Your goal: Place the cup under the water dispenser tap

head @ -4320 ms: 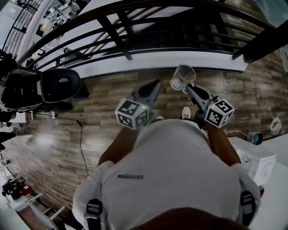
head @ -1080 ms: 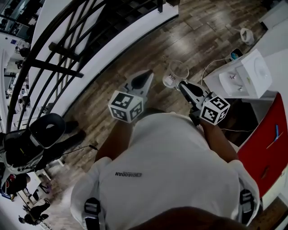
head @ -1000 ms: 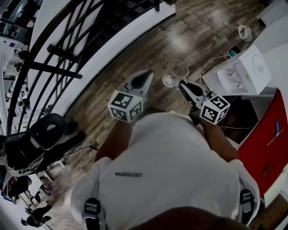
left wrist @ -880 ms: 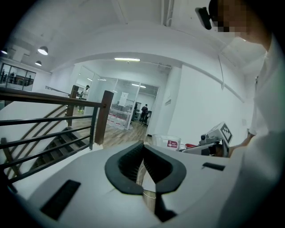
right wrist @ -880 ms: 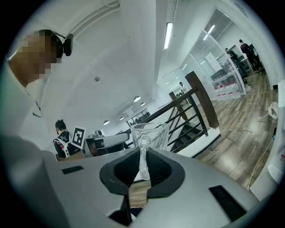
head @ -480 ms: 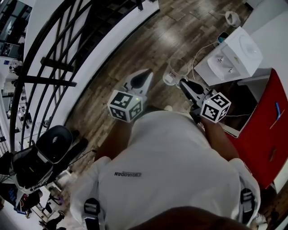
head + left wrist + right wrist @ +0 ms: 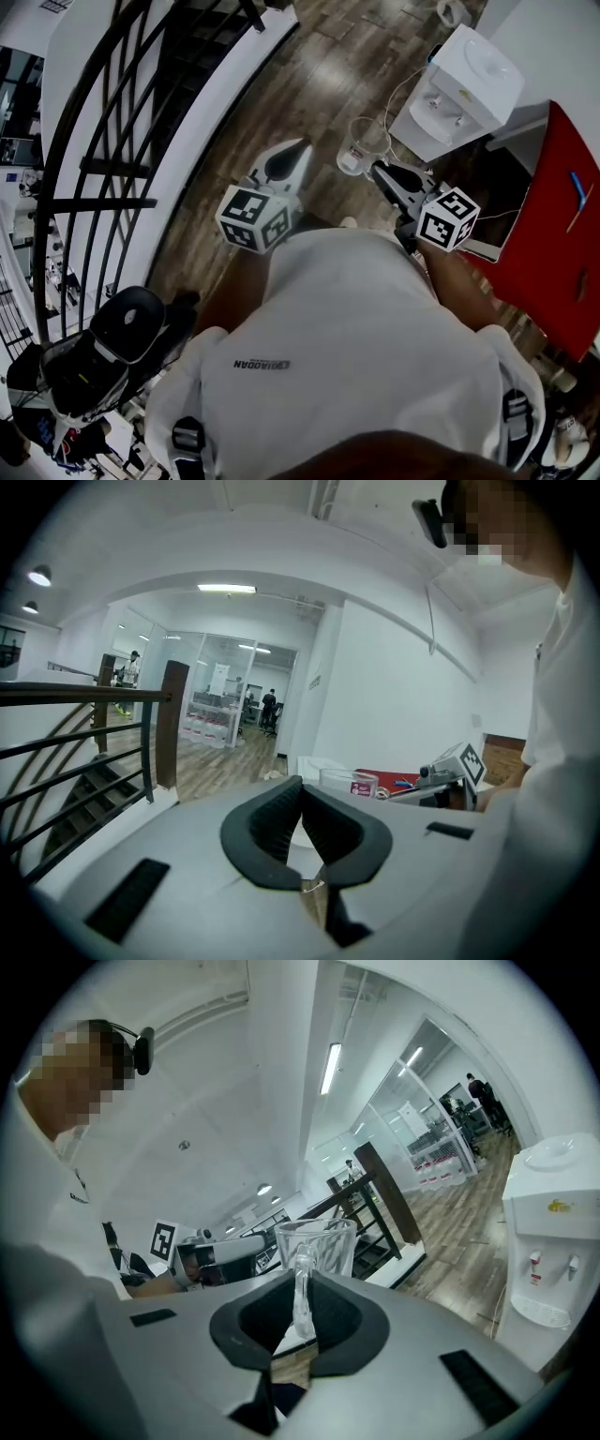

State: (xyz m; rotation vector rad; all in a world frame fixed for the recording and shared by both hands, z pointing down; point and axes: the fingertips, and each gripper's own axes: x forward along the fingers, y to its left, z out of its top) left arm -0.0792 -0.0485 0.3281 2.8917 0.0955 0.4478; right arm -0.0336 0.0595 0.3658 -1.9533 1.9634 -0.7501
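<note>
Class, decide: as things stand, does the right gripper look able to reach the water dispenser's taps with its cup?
Probably yes. The right gripper grips the cup, and nothing visible stands between it and the taps of the water dispenser, though a gap remains.

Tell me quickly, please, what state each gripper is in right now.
Left gripper: shut, nothing between its jaws.
Right gripper: shut on the handle of the glass mug.

Bright, even light from ceiling strips [image 7: 330, 1068]; glare on floor [image 7: 323, 80] left of dispenser [image 7: 461, 84]; edges fisheye-bent, dark.
</note>
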